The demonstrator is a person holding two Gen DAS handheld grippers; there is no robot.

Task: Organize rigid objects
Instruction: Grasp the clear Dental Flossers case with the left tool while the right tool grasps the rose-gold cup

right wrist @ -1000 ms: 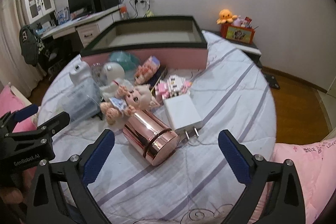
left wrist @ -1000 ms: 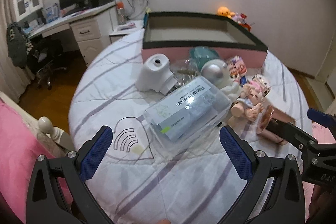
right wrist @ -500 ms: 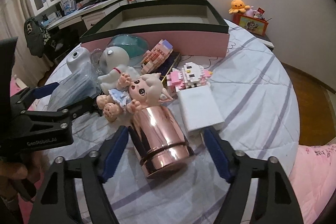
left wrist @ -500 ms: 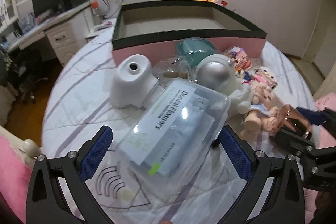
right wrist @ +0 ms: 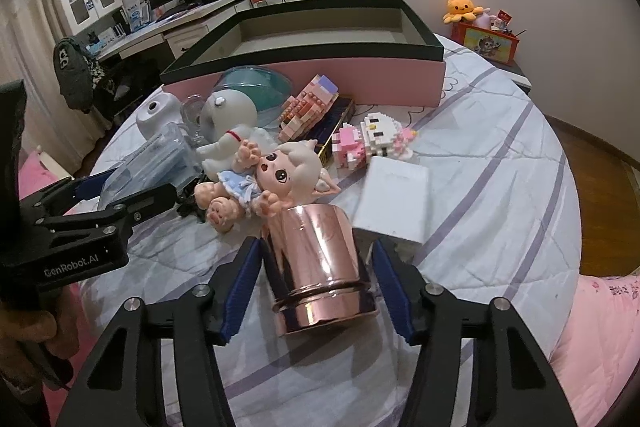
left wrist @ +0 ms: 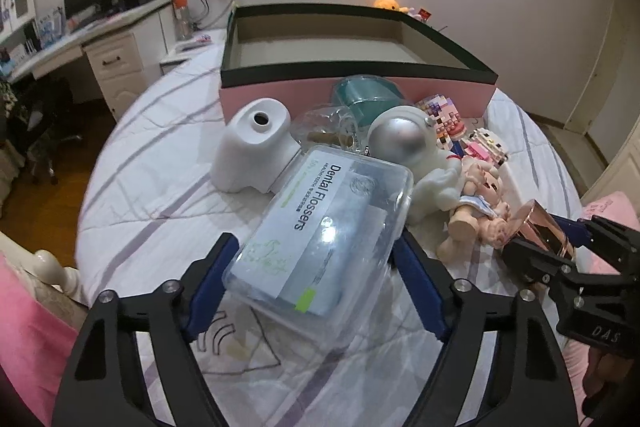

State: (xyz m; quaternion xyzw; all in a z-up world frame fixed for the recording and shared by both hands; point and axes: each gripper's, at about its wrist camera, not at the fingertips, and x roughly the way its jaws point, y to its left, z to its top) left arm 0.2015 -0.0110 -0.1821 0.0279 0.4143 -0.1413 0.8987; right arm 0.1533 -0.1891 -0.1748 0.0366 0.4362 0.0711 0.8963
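A clear plastic box of dental flossers [left wrist: 324, 239] lies on the bed between my left gripper's [left wrist: 316, 287] blue pads, which touch its sides; the jaws look shut on it. A rose-gold metal cup [right wrist: 320, 263] lies on its side between my right gripper's [right wrist: 316, 291] pads, which press it. The cup also shows in the left wrist view [left wrist: 540, 227]. A large pink box with a dark rim [left wrist: 360, 87] stands open behind the pile.
Between the grippers and the box lie a white holder [left wrist: 252, 147], a silver-headed white figure [left wrist: 404, 143], a doll [right wrist: 272, 183], brick toys [right wrist: 372, 139], a white charger [right wrist: 396, 203] and a teal bowl [right wrist: 256, 87]. A desk [left wrist: 100, 39] stands at left.
Both grippers have moved forward and closed: the left around the flosser box, the right around the rose-gold cup.
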